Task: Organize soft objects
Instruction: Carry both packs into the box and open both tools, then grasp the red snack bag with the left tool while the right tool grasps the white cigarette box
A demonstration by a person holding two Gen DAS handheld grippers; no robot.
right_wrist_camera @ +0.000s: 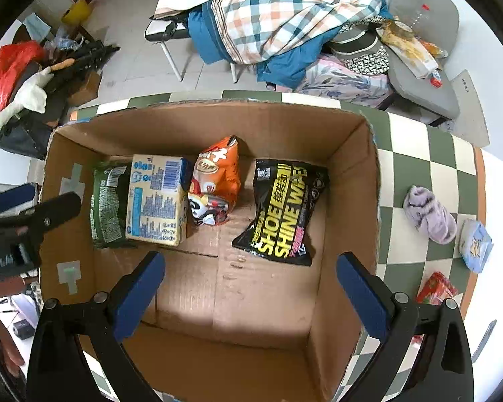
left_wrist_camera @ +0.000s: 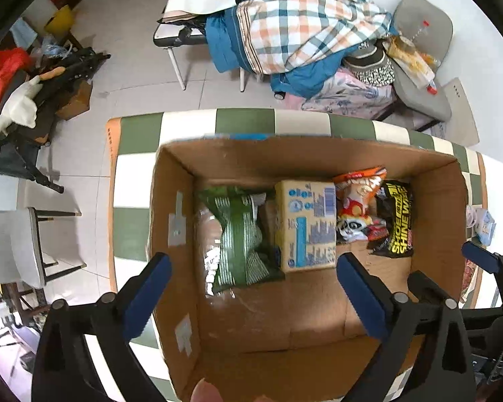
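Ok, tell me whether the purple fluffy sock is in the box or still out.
Out. The purple sock lies on the checkered table, right of the cardboard box.

**Cluttered room, pale tile floor**

Floor: light grey tiles, daylight on it. Far centre: chair w/ checked blanket heaped over it. Far right: grey seat cushion. Far left: red bag, white stuffed goose, yellow bin. Near: green-and-white checked tablecloth. Left: white chair.
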